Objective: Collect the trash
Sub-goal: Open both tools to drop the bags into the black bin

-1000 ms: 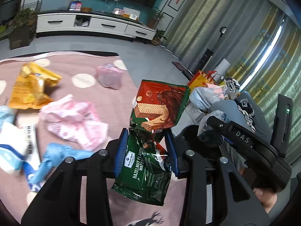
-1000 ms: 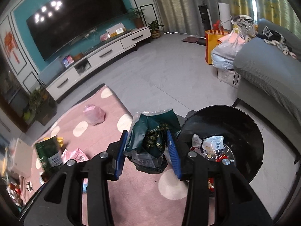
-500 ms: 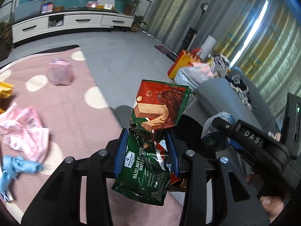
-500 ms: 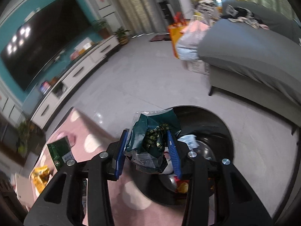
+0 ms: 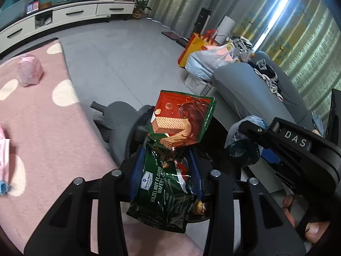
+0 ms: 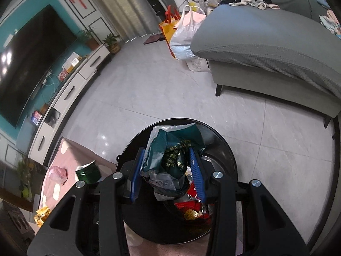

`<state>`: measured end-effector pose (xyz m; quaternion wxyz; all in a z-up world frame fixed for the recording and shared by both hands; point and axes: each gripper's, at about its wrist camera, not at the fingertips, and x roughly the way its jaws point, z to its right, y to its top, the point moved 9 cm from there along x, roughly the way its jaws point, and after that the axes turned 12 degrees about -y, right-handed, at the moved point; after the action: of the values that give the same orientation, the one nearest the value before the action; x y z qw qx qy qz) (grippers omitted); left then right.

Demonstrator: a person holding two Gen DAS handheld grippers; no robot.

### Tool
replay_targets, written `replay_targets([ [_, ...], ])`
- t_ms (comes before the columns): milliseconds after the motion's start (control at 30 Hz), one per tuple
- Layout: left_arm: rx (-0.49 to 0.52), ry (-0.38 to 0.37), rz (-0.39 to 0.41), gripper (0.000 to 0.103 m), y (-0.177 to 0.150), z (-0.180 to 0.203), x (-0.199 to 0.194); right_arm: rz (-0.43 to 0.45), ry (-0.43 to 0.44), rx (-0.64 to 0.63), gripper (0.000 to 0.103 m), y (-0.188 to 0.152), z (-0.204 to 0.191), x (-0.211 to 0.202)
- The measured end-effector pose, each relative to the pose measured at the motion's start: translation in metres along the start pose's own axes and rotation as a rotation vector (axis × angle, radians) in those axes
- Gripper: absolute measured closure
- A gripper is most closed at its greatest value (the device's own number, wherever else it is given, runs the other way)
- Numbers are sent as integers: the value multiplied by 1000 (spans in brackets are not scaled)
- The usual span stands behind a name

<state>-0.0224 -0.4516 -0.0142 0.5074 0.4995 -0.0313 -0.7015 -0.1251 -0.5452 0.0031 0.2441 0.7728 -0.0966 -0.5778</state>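
My left gripper (image 5: 167,171) is shut on a green and red hazelnut wafer bag (image 5: 179,125) and holds it over the near rim of the black trash bin (image 5: 138,128). My right gripper (image 6: 168,170) is shut on a crumpled teal and grey plastic wrapper (image 6: 170,149) and holds it above the open black trash bin (image 6: 221,143), which has red and gold wrappers (image 6: 191,207) inside. The right gripper's black body (image 5: 298,149) shows at the right of the left wrist view. The wafer bag also shows small in the right wrist view (image 6: 88,171).
A pink rug with white dots (image 5: 42,128) lies left of the bin, with a pink crumpled bag (image 5: 29,72) on it. A yellow wrapper (image 6: 42,213) lies further back. A grey sofa (image 6: 266,47), shopping bags (image 6: 183,34) and a white TV cabinet (image 5: 64,17) stand around.
Both grippers have moved from over the rug to the bin, each still holding its trash. The rug litter has slid out of the left view and the bin now fills the right view.
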Motion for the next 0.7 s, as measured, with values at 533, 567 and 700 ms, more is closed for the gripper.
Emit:
replay_targets([
  [533,11,-81,-99,61,-20,22,42,-51,-5,83,60,0,18,11],
  [567,11,-83,-104,61,-21,24,44,-51,-8,84,60,1,18,11],
  [700,13,-82,-119,61,-27,26,49,-52,-10,84,60,1,18,12],
])
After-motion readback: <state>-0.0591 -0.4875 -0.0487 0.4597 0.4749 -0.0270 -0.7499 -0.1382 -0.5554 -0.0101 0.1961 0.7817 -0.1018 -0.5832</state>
